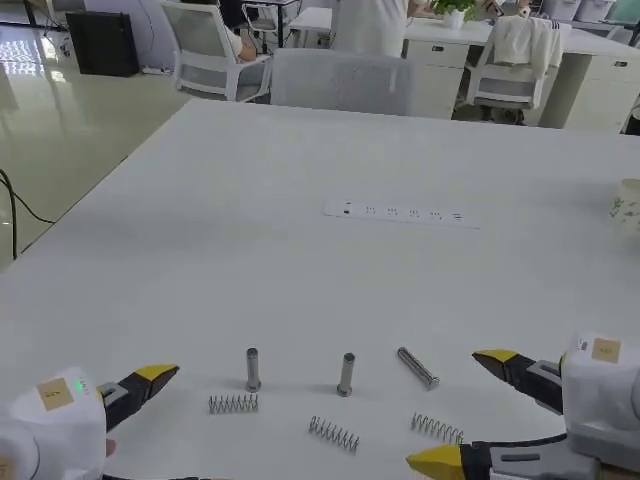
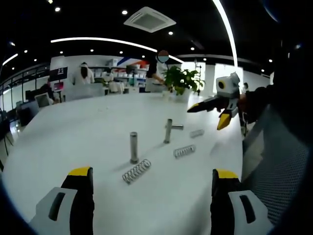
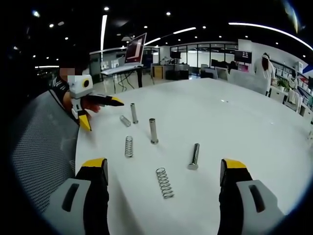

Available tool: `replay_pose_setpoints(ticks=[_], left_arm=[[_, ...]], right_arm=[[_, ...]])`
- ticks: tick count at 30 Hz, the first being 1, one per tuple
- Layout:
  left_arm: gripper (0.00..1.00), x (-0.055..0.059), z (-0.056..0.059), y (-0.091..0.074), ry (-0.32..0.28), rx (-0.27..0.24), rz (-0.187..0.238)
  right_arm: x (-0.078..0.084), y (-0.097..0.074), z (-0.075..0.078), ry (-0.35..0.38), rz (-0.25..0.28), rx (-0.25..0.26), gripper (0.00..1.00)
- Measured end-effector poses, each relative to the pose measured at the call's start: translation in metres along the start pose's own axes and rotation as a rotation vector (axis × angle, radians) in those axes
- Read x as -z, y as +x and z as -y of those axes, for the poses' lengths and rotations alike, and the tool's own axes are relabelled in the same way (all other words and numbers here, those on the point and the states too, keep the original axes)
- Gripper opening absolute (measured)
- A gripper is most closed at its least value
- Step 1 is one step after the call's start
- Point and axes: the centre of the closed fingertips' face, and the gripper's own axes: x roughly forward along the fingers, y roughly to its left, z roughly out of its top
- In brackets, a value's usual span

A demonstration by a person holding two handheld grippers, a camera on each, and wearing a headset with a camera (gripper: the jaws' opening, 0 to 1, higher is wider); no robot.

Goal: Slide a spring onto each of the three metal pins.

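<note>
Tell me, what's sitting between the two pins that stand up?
Nothing. In the head view the table between the left standing pin and the middle standing pin is bare.

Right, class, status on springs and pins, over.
Left gripper, right gripper open, empty. Three silver metal pins bare: two upright, one lying flat. Three steel coil springs loose on white table. Nothing blocking.

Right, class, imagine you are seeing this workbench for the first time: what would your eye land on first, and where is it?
Three metal pins stand out near the front of the white table: the left pin and middle pin upright, the right pin lying flat. Three springs lie loose before them, none on a pin. The yellow-tipped left gripper and right gripper flank the row, both open.
</note>
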Motion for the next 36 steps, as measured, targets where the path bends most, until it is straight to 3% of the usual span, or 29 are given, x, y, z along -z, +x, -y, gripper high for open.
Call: replay_pose_setpoints(ticks=[17,29,36], left_arm=[[0.98,0.001,0.0,-0.002,-0.001,-0.004,-0.004],[0.98,0.001,-0.001,-0.004,-0.001,-0.014,-0.001],[0.98,0.0,-0.003,-0.004,0.002,-0.017,-0.001]], right_arm=[[-0.015,0.002,0.018,-0.024,-0.004,0.016,0.93],[-0.03,0.017,0.04,-0.035,-0.043,0.046,0.81],[-0.028,0.027,0.047,-0.019,-0.087,0.058,0.72]])
